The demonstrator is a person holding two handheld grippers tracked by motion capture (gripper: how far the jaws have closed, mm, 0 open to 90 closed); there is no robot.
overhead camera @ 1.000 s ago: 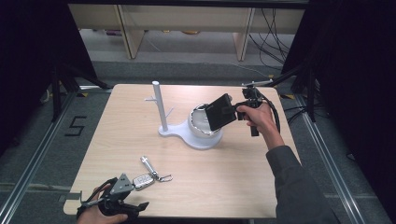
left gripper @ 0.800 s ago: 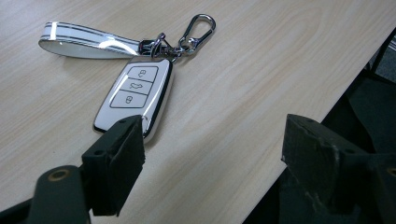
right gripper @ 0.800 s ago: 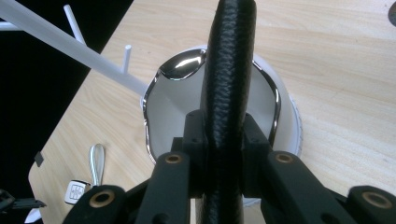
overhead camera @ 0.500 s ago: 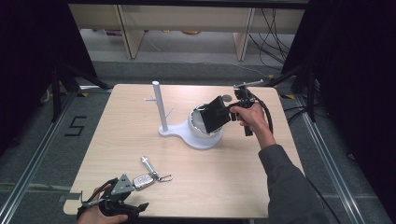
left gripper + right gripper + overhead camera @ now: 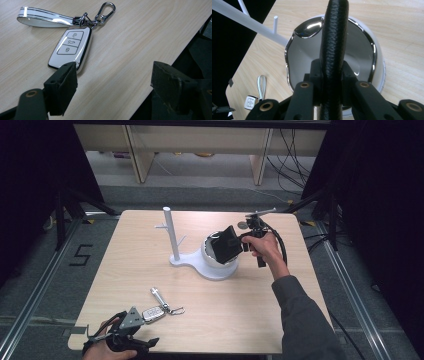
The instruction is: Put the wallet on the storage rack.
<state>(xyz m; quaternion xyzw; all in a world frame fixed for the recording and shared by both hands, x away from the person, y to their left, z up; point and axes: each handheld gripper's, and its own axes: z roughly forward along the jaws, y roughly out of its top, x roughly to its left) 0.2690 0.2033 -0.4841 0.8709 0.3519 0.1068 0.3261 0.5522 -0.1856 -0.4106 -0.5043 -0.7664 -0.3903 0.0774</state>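
The right gripper (image 5: 239, 242) is clamped on a black wallet (image 5: 228, 245), holding it edge-up over the chrome-lined white bowl (image 5: 220, 265) that forms the foot of the stand (image 5: 171, 236). In the right gripper view the wallet (image 5: 334, 50) stands upright between the closed jaws above the bowl (image 5: 362, 40), not yet resting in it; placing it appears to remain.

The left gripper (image 5: 112, 90) is spread wide and grips nothing. It sits at the near table (image 5: 225, 315) edge, just beside the key fob (image 5: 71, 48), one jaw at the fob's end. The fob lies flat, apparently not yet picked up.

Materials: wallet woven-textured and slim; bowl mirror-bright inside; fob glossy white with three buttons, a white strap (image 5: 42, 17) and a metal clip (image 5: 106, 10); stand matte white with short pegs; table pale wood grain.
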